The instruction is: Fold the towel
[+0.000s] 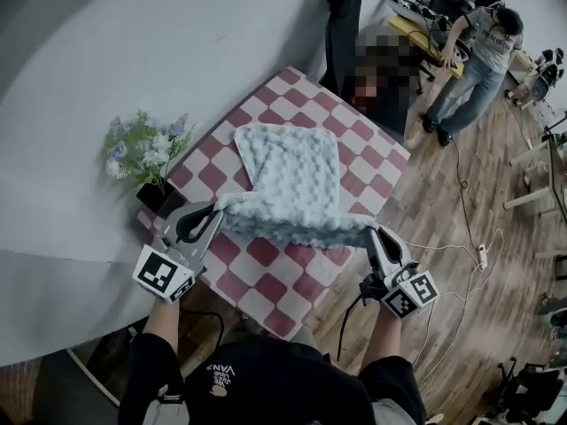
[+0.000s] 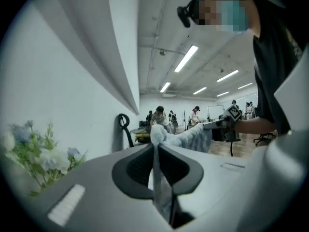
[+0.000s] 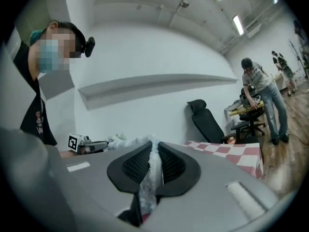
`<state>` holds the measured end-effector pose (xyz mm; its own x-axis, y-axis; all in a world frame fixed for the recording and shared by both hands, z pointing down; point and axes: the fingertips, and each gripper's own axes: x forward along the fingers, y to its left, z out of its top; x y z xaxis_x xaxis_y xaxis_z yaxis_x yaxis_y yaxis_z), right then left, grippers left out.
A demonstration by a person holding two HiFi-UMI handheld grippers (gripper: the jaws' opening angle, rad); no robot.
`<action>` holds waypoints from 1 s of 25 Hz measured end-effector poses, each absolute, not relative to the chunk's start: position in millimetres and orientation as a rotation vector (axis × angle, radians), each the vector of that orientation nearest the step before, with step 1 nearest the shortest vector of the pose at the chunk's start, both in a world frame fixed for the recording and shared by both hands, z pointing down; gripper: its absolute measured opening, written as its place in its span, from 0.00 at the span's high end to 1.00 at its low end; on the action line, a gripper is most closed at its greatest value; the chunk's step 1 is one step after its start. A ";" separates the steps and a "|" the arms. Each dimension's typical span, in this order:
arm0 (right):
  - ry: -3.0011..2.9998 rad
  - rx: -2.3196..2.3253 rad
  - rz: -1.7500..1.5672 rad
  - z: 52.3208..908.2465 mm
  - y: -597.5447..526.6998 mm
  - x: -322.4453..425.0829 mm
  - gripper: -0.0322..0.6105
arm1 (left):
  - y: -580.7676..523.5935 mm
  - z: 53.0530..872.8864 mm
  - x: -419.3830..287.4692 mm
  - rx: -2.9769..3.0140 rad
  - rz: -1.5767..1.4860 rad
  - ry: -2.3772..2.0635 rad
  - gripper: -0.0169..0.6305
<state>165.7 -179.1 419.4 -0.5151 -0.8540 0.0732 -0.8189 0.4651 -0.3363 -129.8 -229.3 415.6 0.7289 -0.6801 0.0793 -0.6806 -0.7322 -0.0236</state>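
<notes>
We hold the towel by its near corners, left gripper and right gripper clamped on fabric, held edge crosswise, length running away (far end on checked table).

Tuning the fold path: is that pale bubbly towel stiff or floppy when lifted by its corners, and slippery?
Likely floppy: the towel drapes from the left gripper and right gripper down onto the checked cloth. Probably light: small pinches in shut jaws carry it. Plush texture suggests little slip.
</notes>
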 end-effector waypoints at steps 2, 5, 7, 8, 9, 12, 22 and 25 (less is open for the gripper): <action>2.585 -1.473 -0.404 392.5 -145.4 159.2 0.89 | -196.3 384.5 -137.8 3.004 0.003 -1.101 0.93; 2.605 -1.413 -0.268 360.2 -96.0 147.2 0.89 | -147.1 356.4 -149.0 3.120 -0.058 -0.996 0.93; 2.635 -1.372 -0.209 347.2 -66.0 142.4 0.89 | -114.4 353.1 -153.6 3.178 0.014 -0.925 0.93; 2.654 -1.354 -0.192 344.2 -53.0 140.9 0.89 | -100.5 354.7 -155.9 3.203 0.061 -0.907 0.93; 2.675 -1.338 -0.184 343.8 -41.3 139.5 0.89 | -88.2 357.9 -158.1 3.218 0.104 -0.899 0.93; 2.735 -1.293 -0.190 349.9 -10.6 135.9 0.89 | -55.2 371.0 -161.6 3.205 0.181 -0.892 0.93; 2.879 -1.090 -0.341 388.9 71.9 153.0 0.89 | 41.0 417.8 -143.1 2.994 0.337 -1.043 0.93; 2.912 -1.011 -0.386 396.5 87.2 154.1 0.89 | 63.6 421.4 -143.5 2.963 0.335 -1.066 0.93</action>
<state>154.1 87.2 396.5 -0.7875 -0.6144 0.0483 -0.6058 0.7573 -0.2438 -143.5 63.6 421.4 0.7509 -0.6326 0.1895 -0.6272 -0.7730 -0.0953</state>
